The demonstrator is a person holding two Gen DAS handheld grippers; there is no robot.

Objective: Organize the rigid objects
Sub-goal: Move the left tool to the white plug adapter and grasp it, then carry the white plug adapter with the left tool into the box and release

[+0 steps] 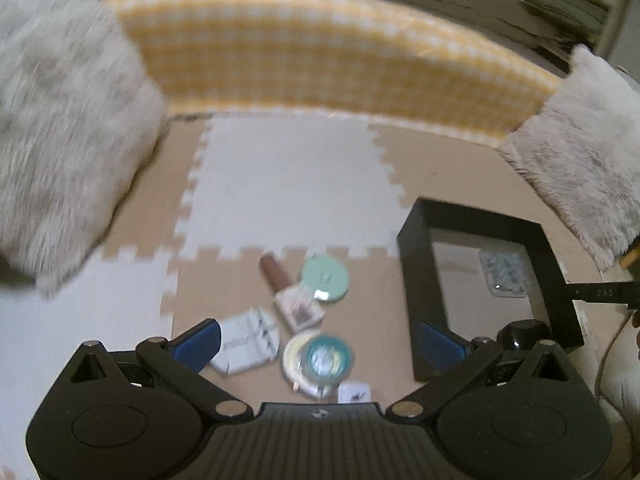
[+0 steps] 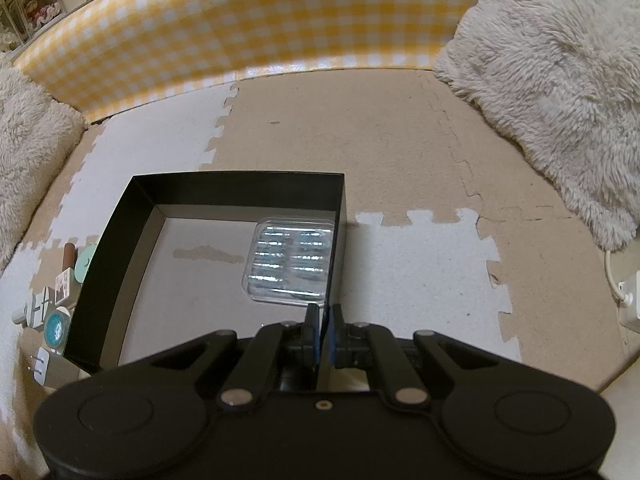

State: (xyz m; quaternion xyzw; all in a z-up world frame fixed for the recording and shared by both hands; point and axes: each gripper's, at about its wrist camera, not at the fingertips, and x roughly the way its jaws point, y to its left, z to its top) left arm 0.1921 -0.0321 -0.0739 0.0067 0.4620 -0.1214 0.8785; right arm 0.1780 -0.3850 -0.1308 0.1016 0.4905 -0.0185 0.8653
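A black box (image 2: pixel 120 216) stands on the foam floor mat; a clear blister pack (image 2: pixel 290 260) lies inside it. My right gripper (image 2: pixel 325 320) is shut on the box's right wall near its front corner. In the left wrist view the box (image 1: pixel 412 280) is at the right, with the pack (image 1: pixel 504 274) inside. My left gripper (image 1: pixel 320 342) is open above a pile of small items: a brown-capped bottle (image 1: pixel 288 292), a mint round case (image 1: pixel 325 278), a white box (image 1: pixel 248 340), a teal-lidded round jar (image 1: pixel 320 358) and a small white plug (image 1: pixel 354 392).
A yellow checked wall panel (image 2: pixel 240 32) runs along the back. Fluffy grey cushions lie at the left (image 1: pixel 60 140) and right (image 2: pixel 560 80). A white power strip with cable (image 2: pixel 628 300) sits at the right edge. The pile also shows left of the box in the right wrist view (image 2: pixel 56 312).
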